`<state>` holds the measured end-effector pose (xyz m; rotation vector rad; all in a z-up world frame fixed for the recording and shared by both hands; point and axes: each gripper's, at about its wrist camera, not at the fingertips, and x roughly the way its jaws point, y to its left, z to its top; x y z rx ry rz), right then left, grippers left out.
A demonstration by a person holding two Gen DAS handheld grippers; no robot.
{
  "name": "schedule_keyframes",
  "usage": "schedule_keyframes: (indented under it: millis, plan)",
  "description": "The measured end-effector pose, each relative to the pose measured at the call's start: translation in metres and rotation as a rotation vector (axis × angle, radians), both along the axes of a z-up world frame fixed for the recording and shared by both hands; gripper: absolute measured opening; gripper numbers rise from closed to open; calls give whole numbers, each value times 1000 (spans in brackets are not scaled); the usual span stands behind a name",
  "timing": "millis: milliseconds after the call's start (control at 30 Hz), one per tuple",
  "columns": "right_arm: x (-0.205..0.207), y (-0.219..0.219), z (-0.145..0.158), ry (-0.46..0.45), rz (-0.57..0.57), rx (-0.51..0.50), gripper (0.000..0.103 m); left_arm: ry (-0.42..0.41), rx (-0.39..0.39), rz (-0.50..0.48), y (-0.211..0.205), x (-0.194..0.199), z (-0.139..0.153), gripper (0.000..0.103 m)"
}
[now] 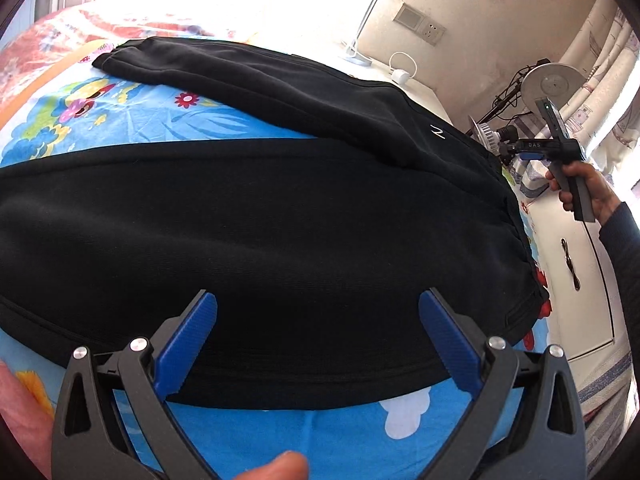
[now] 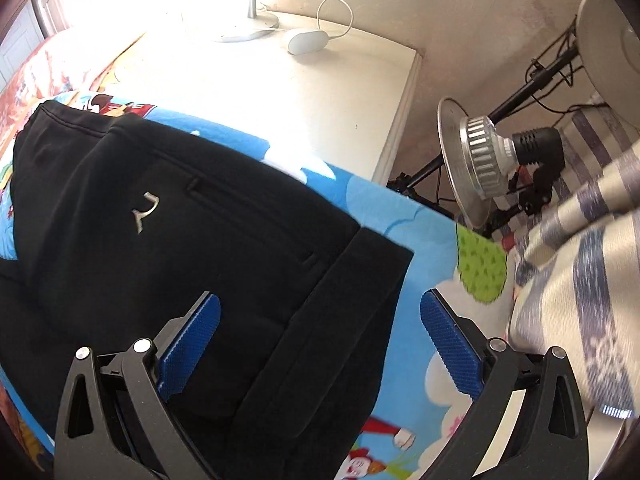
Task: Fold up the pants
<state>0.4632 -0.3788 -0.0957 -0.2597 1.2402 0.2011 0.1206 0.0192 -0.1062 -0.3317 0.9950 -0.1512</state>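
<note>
Sunlit bedroom, with a bed [image 1: 248, 432] under a bright blue cartoon-print sheet carrying everything I care about. Using the pants [image 1: 260, 232] as my landmark: they are black, lying flat on the sheet, both legs spread apart in a V with a wedge of blue sheet showing between them. One leg runs off toward the far cuff near the red floral bedding [image 1: 52, 36]; the other stretches broad across my left view. The waistband end, with a small pale logo [image 2: 145, 211] and a zipped pocket, sits on the side of the pants nearest the white nightstand [image 2: 320, 92], where a lamp base and a white charger rest. Beyond that end a studio light [image 2: 480, 160] stands on a tripod, and a striped blanket [image 2: 580, 280] lies heaped just beside the waistband corner.

My left gripper [image 1: 318, 320] hovers over the near leg's lower edge, jaws spread wide and holding nothing. My right gripper [image 2: 320, 328] hangs over the waistband corner, jaws likewise parted and empty; one pad is above black cloth, the other above bare sheet. From the left view I can see the right hand [image 1: 588, 188] holding its tool off the waistband end, clear of the fabric.

My reading is that no fold has been made: the garment is laid out and smoothed, nothing doubled over. Bringing one leg onto the other, then folding lengthwise, all remains.
</note>
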Motion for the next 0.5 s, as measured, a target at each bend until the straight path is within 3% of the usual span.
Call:
schedule_keyframes:
  millis: [100,367,400,433,467,500]
  plan:
    - [31,4,-16,73,36,36,75,37,5,52,18,-1,-6,101]
    - [69,9,-50,218,136,32,75,115,34,194,59,-9,-19,101]
    - [69,10,-51,237,152,61,67,123,37,204,62,-9,-20,101]
    - [66,10,-48,246,175,102,49,128,38,215,65,-8,-20,101]
    - [62,12,-43,239,195,116,41,129,39,223,67,-7,-20,101]
    - [58,13,-38,231,209,122,24,127,38,226,68,-3,-18,101]
